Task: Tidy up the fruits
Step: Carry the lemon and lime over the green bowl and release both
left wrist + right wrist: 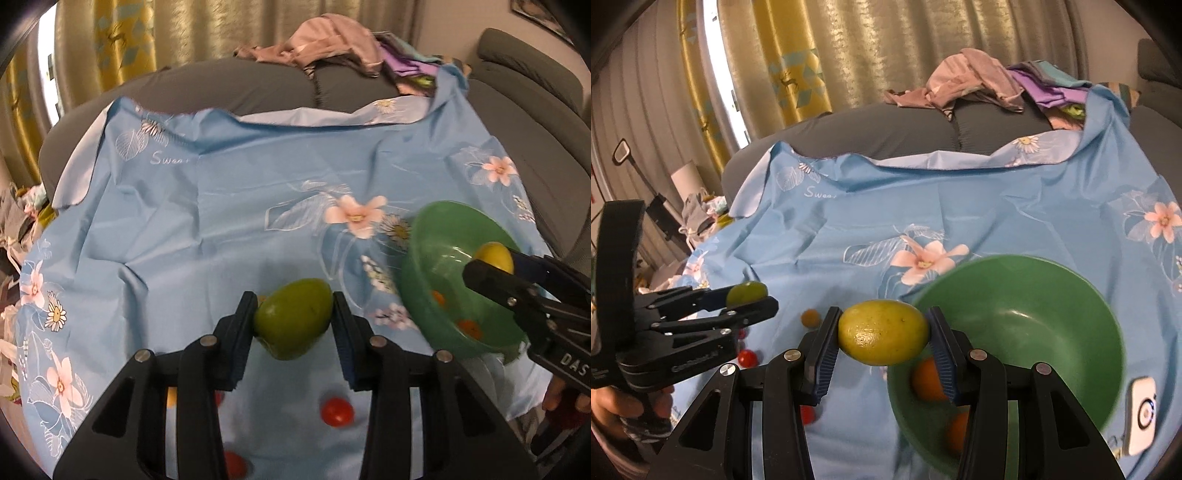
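My left gripper [294, 314] is shut on a green fruit [293, 319] and holds it above the blue floral cloth [221, 206]. It also shows in the right wrist view [748, 295], left of the bowl. My right gripper [882, 332] is shut on a yellow lemon [882, 332] at the left rim of the green bowl [1052, 295]. In the left wrist view the lemon [495, 256] hangs over the bowl [436, 236]. Two orange fruits [927, 380] lie in the bowl. Small red tomatoes [336, 411] [747, 357] and a small orange fruit [810, 317] lie on the cloth.
The cloth covers a grey sofa [258, 85] with a pile of clothes [990, 81] at the back. A small white device [1143, 413] lies right of the bowl. Curtains [849, 48] hang behind. Clutter sits on the floor at left [701, 214].
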`<state>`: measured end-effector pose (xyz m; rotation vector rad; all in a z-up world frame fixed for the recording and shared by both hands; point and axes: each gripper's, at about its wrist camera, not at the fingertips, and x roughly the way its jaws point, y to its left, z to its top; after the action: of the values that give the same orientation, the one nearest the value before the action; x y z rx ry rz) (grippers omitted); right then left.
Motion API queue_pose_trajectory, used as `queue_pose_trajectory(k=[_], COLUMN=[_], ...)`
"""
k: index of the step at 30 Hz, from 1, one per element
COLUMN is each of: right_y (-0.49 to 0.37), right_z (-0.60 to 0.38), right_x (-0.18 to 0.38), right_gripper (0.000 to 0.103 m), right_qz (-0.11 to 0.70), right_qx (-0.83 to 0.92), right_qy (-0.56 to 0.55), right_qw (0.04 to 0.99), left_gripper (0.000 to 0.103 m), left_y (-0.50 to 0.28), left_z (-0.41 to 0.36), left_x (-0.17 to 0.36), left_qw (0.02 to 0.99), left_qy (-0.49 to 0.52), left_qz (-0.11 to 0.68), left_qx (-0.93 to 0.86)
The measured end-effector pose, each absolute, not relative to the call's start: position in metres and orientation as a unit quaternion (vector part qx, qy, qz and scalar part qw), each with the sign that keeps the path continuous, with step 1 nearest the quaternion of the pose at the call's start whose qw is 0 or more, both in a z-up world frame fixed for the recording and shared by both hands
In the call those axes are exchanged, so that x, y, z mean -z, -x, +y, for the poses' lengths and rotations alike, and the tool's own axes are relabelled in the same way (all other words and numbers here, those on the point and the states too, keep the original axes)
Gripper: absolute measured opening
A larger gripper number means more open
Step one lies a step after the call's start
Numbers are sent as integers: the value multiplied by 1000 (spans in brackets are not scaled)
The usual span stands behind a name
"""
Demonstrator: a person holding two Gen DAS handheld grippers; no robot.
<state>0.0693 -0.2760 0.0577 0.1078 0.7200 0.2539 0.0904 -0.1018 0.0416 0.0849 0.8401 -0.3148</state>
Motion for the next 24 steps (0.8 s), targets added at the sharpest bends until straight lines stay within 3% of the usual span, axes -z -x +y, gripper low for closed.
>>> queue_pose_trajectory(k=[11, 24], right_y=[-39, -30], right_z=[-308, -350], right_x=[-59, -33], right_gripper=[48, 48], right_qz=[343, 368], right_qx=[-96, -47], right_qy=[-72, -85], right_qw=[931, 925], left_gripper=[40, 40], left_y=[-65, -68], left_z=[-148, -215], left_x=[-57, -34], left_qw=[895, 865], left_qy=[-58, -113], left_qz=[389, 404], left_qx=[212, 275])
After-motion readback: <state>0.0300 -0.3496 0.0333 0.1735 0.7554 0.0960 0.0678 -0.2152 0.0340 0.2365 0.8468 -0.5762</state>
